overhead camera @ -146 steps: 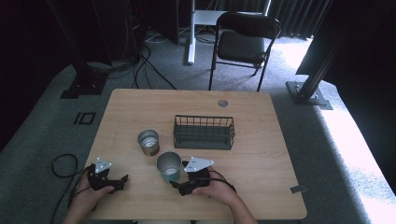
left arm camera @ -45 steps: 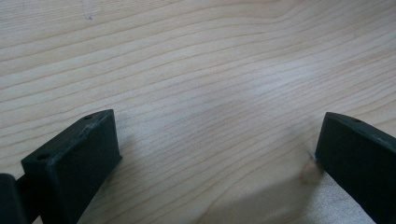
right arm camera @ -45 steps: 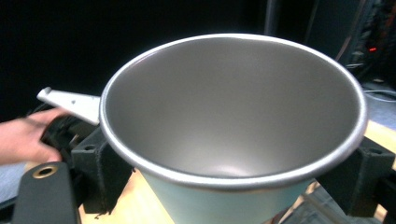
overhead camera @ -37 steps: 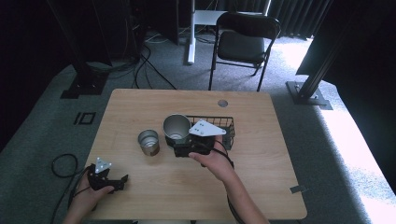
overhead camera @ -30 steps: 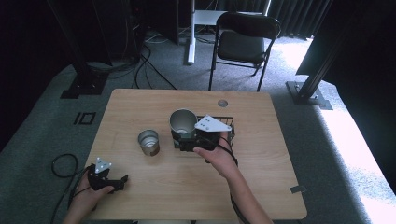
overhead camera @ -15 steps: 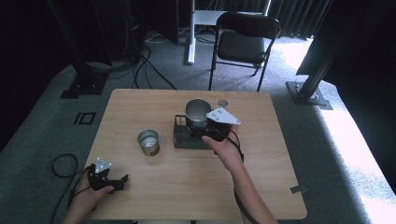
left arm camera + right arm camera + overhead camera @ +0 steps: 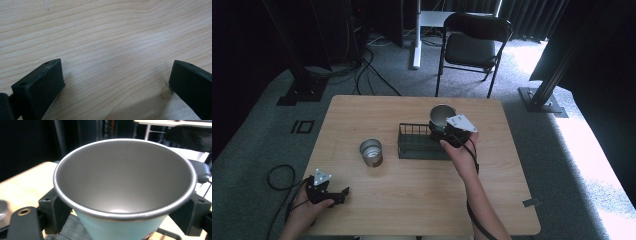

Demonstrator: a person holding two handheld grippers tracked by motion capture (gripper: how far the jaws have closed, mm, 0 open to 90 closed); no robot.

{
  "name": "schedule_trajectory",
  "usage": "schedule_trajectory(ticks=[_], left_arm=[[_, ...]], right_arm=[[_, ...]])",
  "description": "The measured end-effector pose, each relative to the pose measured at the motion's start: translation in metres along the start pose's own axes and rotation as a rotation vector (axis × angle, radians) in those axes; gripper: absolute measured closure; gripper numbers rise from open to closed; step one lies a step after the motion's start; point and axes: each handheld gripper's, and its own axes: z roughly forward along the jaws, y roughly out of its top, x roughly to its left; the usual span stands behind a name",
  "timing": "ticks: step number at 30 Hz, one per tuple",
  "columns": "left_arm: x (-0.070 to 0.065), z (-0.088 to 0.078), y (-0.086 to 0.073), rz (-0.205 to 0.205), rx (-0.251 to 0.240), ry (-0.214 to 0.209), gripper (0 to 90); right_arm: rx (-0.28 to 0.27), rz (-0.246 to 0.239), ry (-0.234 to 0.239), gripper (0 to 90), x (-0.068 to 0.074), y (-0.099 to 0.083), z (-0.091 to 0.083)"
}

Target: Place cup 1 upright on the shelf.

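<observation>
**Inspector:** Jaws of the right gripper pinch the light-blue metal cup by its sides, mouth up. A second ago that cup hung over the near-left end of the wire basket; now it sits above the basket's right end, raised clear of the rim.

**Clerk:** Meaning for the job?

**Inspector:** My judgement: the carry is nearly over and lowering into the basket comes next. The cup is not yet released.

**Clerk:** The other hand?

**Inspector:** Left gripper rests at the near-left corner, where it was before, jaws spread wide over bare wood and holding nothing. A second cup stands on the bench left of the basket, apart from it.

**Clerk:** Surroundings?

**Inspector:** Pale wood-grain bench, otherwise uncluttered. Grey carpet, a black folding chair beyond the far edge, cables on the floor, dark curtains, bright light at the right.
</observation>
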Motion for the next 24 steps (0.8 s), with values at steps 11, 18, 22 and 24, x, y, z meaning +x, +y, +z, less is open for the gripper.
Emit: schedule_trajectory(ticks=[11,18,22,24], left_arm=[[0.000,0.000,0.000,0.000,0.000,0.000,0.3],[0.000,0.000,0.000,0.000,0.000,0.000,0.3],[0.000,0.000,0.000,0.000,0.000,0.000,0.3],[0.000,0.000,0.000,0.000,0.000,0.000,0.3]], right_arm=[[0.058,0.046,-0.040,14.0,-0.013,-0.022,0.010],[0.078,0.050,-0.046,14.0,-0.012,-0.030,0.013],[0.088,0.064,-0.044,14.0,-0.013,-0.034,0.015],[0.093,0.068,-0.046,14.0,-0.013,-0.036,0.016]])
